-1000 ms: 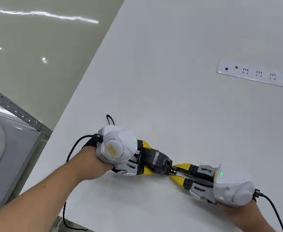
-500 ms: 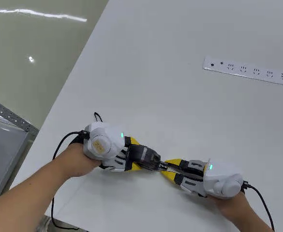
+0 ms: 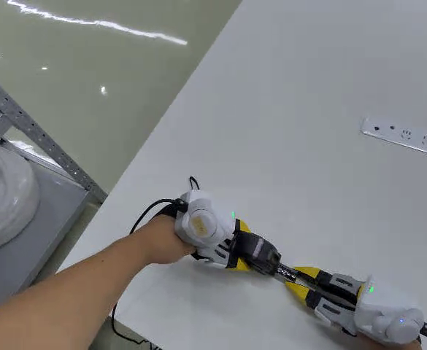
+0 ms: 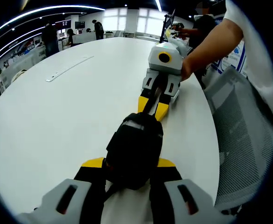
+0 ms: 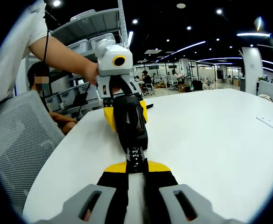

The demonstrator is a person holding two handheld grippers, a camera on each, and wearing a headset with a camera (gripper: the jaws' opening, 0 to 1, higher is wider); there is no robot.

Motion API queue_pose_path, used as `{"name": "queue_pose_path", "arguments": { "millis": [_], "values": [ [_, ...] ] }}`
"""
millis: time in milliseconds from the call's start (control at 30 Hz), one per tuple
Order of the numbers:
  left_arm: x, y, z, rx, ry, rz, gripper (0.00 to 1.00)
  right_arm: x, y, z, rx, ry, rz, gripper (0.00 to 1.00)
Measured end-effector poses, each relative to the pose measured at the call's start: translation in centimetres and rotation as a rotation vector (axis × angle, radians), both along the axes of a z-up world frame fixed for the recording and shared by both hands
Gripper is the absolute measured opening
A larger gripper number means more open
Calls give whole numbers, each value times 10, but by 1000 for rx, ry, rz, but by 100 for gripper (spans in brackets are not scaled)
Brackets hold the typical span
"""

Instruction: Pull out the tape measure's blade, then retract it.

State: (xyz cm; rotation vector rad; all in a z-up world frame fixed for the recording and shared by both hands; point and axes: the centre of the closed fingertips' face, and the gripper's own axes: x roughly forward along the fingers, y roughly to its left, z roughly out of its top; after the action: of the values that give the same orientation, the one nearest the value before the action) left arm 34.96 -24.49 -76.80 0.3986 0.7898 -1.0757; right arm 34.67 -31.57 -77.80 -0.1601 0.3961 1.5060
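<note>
A black tape measure case (image 3: 259,252) sits low over the white table (image 3: 308,87) near its front edge, and my left gripper (image 3: 244,248) is shut on it. In the left gripper view the case (image 4: 134,151) sits between the yellow-tipped jaws. A short length of marked blade (image 3: 286,273) runs from the case to my right gripper (image 3: 301,281), which is shut on the blade's end. The right gripper view shows the blade (image 5: 136,158) between its jaws, with the case (image 5: 130,119) and the left gripper (image 5: 122,109) straight ahead.
A white power strip (image 3: 406,136) lies at the far right of the table. A grey metal shelf (image 3: 41,142) with a white roll (image 3: 5,197) stands left of the table. A black cable (image 3: 144,216) trails from the left hand. A mesh chair (image 4: 241,126) is close by.
The head camera has shifted. The right gripper has drawn slightly away from the case, so a short stretch of blade now shows between them.
</note>
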Motion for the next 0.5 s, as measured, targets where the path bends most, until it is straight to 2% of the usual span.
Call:
{"name": "queue_pose_path", "arguments": {
  "millis": [100,500],
  "values": [
    [0,0,0,-2,1,3,32,0,-4,0,-1,-10,1,11],
    [1,0,0,-7,0,0,32,1,-20,2,-1,-1,-22,11]
  ]
}}
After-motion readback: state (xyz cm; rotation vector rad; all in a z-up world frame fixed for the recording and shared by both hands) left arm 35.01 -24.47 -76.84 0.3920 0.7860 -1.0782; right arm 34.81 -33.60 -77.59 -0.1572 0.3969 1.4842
